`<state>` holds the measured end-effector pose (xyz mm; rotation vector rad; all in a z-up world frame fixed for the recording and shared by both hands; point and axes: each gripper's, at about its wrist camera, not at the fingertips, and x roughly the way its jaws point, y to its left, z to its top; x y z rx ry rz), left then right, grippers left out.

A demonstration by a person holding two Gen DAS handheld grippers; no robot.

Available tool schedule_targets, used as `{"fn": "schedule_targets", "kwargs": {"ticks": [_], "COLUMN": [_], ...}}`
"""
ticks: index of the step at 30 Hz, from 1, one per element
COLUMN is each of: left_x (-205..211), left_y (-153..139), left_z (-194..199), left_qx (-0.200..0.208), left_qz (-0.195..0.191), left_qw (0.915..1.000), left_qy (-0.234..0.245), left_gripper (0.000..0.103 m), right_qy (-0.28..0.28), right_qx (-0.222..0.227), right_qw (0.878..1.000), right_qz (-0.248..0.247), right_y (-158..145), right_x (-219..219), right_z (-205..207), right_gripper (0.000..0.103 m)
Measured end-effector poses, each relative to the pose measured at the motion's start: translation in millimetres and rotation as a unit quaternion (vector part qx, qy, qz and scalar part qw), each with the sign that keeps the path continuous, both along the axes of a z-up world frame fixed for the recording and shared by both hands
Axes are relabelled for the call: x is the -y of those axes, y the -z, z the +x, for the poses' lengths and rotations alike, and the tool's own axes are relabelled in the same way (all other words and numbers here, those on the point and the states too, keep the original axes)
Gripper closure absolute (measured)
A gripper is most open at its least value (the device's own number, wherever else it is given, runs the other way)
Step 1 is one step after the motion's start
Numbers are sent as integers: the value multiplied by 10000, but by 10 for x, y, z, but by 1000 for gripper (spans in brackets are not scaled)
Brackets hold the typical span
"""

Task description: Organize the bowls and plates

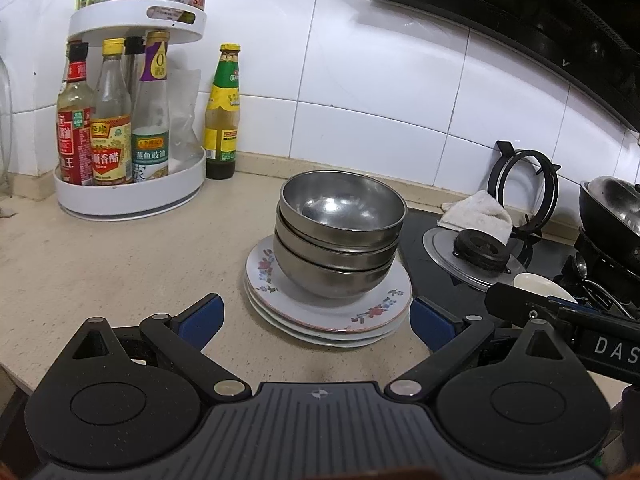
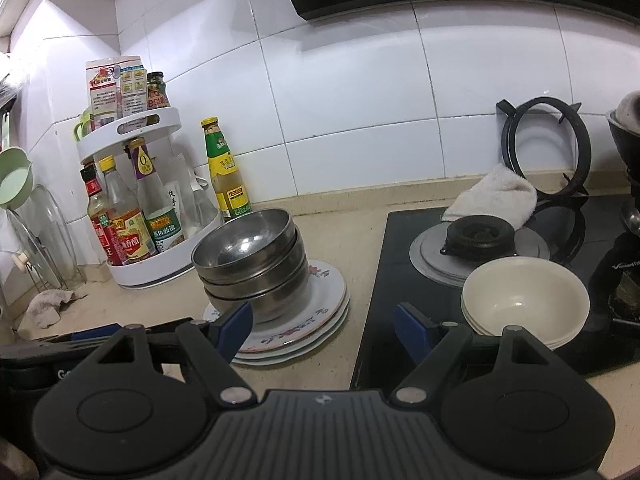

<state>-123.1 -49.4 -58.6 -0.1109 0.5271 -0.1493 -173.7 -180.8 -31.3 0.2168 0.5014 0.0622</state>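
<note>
White wall tiles back the beige bench [image 1: 120, 248], where three nested steel bowls [image 1: 340, 236] sit on stacked floral plates [image 1: 332, 312]. Left tool [image 1: 316, 316] and right tool [image 2: 324, 328] hover spread, empty. Cream bowls [image 2: 524, 300] rest at three o'clock on the stove [image 2: 400, 280].

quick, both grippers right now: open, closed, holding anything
Left gripper: open, holding nothing, short of the stacked plates.
Right gripper: open, holding nothing.

A white two-tier round rack [image 1: 132, 196] of sauce bottles stands on the beige table [image 1: 100, 264]; a yellow-labelled bottle [image 1: 222, 120] stands beside it. A crumpled white cloth [image 2: 496, 196] lies near the black burner [image 2: 478, 236].
</note>
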Motion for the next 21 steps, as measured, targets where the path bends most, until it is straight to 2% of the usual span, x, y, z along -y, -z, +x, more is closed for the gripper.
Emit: {"fn": "schedule_targets", "kwargs": {"ticks": [21], "left_x": [33], "left_y": [-66], "left_z": [-56], "left_qx": [203], "left_qz": [319], "left_qw": [9992], "left_qy": [-115], "left_gripper": [2], "right_qy": [-46], "right_qx": [37], "right_qw": [10000], "right_qz": [33], "right_y": [-11], "right_x": [6], "right_z": [-31], "right_gripper": [27]}}
